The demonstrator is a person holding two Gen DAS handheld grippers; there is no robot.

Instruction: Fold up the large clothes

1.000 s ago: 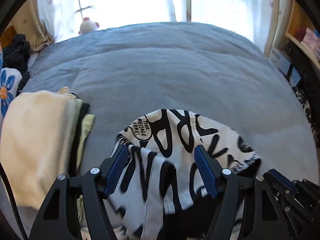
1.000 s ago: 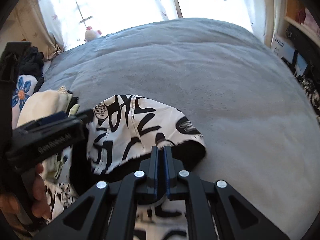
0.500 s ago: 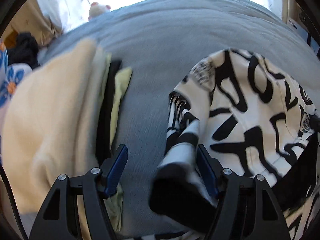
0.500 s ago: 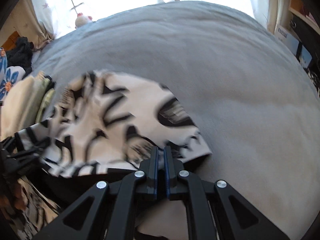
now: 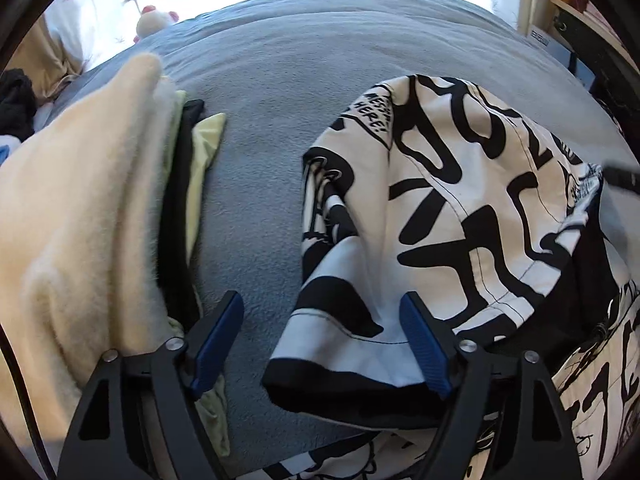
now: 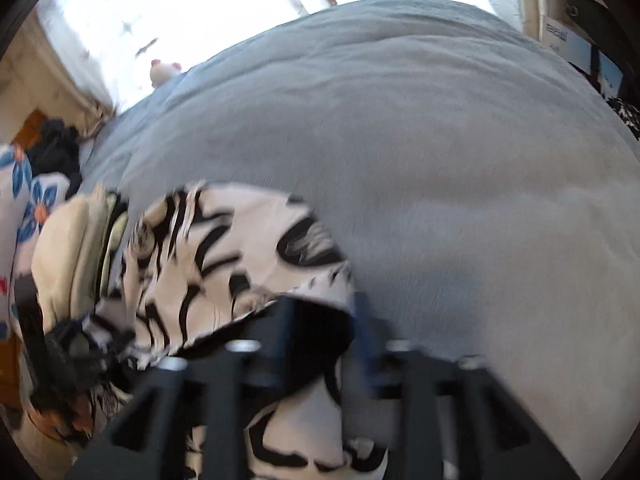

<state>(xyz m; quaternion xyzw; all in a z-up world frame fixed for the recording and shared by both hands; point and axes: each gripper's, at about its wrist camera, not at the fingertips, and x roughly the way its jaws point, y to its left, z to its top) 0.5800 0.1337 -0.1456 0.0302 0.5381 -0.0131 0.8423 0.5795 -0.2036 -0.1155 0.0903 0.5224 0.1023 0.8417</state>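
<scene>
Black-and-white printed garment (image 5: pixel 460 208) fills the right half of our left wrist view, lying folded on the grey bedspread (image 5: pixel 280 80); its bold black lettering is mostly too large and cropped for us to read, but a small speech-bubble patch near its far left corner carries "MESSAGE HERE!" under a first word we cannot make out. Our left gripper (image 5: pixel 322 338) points down at the bed with its jaws wide, and they have just been opening further; a black-edged near corner of the garment lies between the blue pads (image 5: pixel 424 344), against the right one, while the left pad stands apart over bare bedspread, so nothing is pinched. Just left of that pad we see a stack of folded clothes (image 5: pixel 80 208), cream on top with black and pale green edges showing. A small plush toy (image 5: pixel 150 20) sits at the far edge of the bed by the bright curtains. In our right wrist view, which is blurred, the same garment (image 6: pixel 224 256) lies at lower left on the bedspread (image 6: pixel 440 140), reaching under the right gripper (image 6: pixel 320 320). Its jaws have just been opening and now stand part open with dark cloth between them; we cannot tell whether the pads touch it. The left gripper (image 6: pixel 76 344) shows at the garment's left edge.
</scene>
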